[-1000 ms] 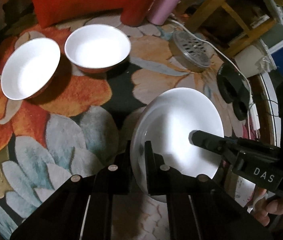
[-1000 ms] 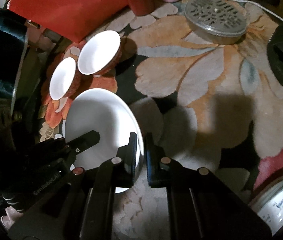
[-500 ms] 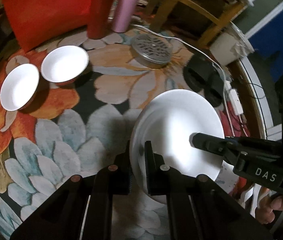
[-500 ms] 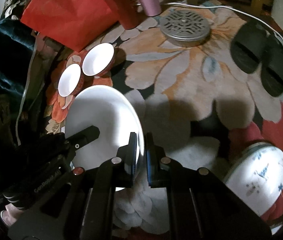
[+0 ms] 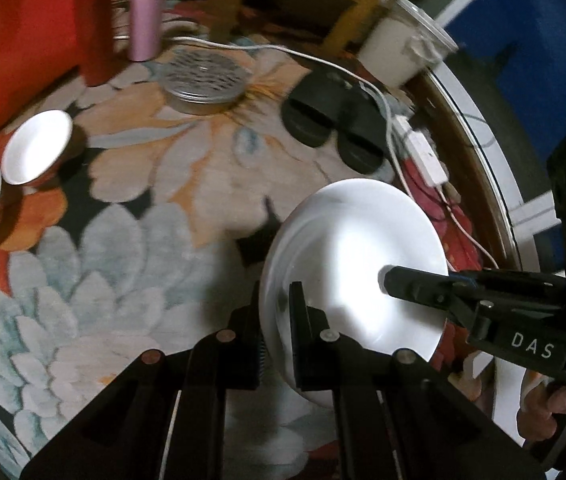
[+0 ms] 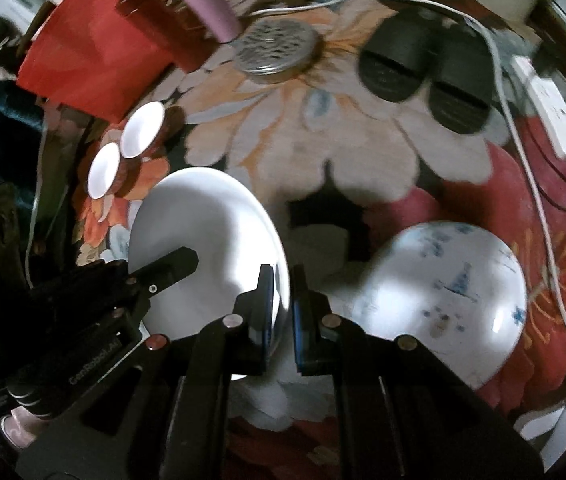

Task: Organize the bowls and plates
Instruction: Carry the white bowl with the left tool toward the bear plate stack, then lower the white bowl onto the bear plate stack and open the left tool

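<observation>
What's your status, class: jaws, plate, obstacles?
Left gripper and right gripper both shut on white plate, held off the rug. Patterned plate lies close right. Nothing between them.

My left gripper (image 5: 275,304) and right gripper (image 6: 281,292) are both clamped tight, facing each other from opposite sides.

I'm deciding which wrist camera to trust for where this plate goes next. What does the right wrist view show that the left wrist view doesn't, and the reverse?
Only the right wrist view shows the blue-patterned plate lying on the rug, beside the held plate.

Only the left wrist view shows the blue wall and a wooden chair frame.

Both show the white plate, gripped at opposite rims by the left gripper and the right gripper, plus the two small bowls, the black slippers and the round metal lid.
</observation>
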Demonstrator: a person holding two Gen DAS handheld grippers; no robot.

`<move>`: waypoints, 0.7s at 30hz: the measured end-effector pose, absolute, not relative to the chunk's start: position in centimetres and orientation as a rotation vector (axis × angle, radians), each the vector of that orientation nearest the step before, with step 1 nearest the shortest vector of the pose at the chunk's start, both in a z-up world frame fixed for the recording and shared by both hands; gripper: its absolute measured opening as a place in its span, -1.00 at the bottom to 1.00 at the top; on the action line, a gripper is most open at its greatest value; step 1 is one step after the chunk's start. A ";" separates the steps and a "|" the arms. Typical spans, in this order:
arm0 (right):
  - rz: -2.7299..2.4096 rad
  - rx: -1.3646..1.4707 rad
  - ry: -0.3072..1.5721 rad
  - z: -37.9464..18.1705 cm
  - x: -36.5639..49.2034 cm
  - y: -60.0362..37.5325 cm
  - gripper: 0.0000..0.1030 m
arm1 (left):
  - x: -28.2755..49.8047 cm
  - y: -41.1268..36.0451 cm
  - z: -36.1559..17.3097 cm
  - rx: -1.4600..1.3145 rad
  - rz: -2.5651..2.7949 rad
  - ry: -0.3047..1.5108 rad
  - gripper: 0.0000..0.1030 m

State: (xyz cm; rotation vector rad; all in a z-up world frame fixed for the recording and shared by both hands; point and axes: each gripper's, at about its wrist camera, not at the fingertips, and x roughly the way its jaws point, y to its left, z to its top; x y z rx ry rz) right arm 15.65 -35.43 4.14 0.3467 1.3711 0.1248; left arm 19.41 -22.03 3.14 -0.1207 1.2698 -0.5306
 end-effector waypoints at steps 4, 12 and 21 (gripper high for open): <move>0.075 0.390 1.374 4.0 14.0 -38.7 -0.83 | 18.4 -25.5 3.0 -0.088 -0.586 1.282 -0.84; -0.001 0.431 1.391 2.9 11.2 -43.2 -0.83 | 16.7 -30.6 1.5 -0.048 -0.661 1.320 -0.84; -0.056 0.473 1.428 0.4 9.2 -46.1 -0.82 | 15.3 -34.2 -1.0 0.018 -0.707 1.367 -0.84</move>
